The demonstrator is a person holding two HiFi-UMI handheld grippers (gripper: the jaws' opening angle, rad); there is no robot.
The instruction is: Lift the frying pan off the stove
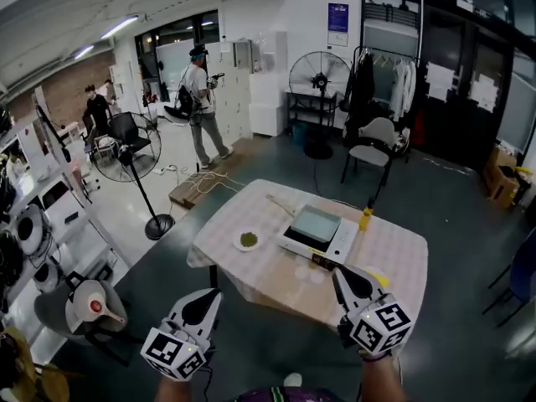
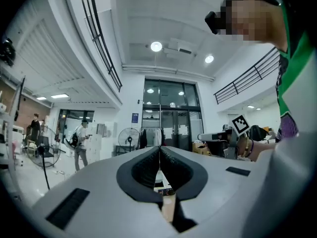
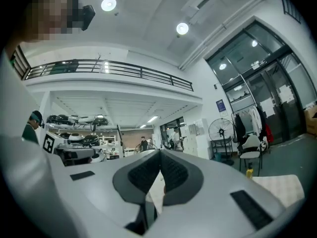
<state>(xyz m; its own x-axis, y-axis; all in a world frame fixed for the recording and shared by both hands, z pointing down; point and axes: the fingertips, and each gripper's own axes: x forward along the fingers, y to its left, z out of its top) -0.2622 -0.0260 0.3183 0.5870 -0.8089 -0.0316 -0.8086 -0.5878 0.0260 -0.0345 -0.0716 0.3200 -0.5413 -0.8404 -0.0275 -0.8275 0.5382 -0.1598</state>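
Now, left gripper (image 2: pixel 159 149) and right gripper (image 3: pixel 159 153) jaws fully together.

Dark grey floor (image 1: pixel 435 199); white wall (image 1: pixel 306 23); black pedestal fan (image 1: pixel 319 78); grey chair (image 1: pixel 373 145); clothes rack with white coats (image 1: pixel 394 82); dark glazed doors (image 1: pixel 477 90); ceiling strip light (image 1: pixel 117 28).

Two tongs (image 1: pixel 209 297) (image 1: pixel 340 276), one stove (image 1: pixel 318 231), one bottle (image 1: pixel 366 219), one plate (image 1: pixel 249 240), two fans (image 1: pixel 319 78) (image 1: pixel 126 149).

Clothed table (image 1: pixel 261 276), small green dish (image 1: pixel 249 240), yellow bottle (image 1: pixel 366 219), standing fan (image 1: pixel 126 152)
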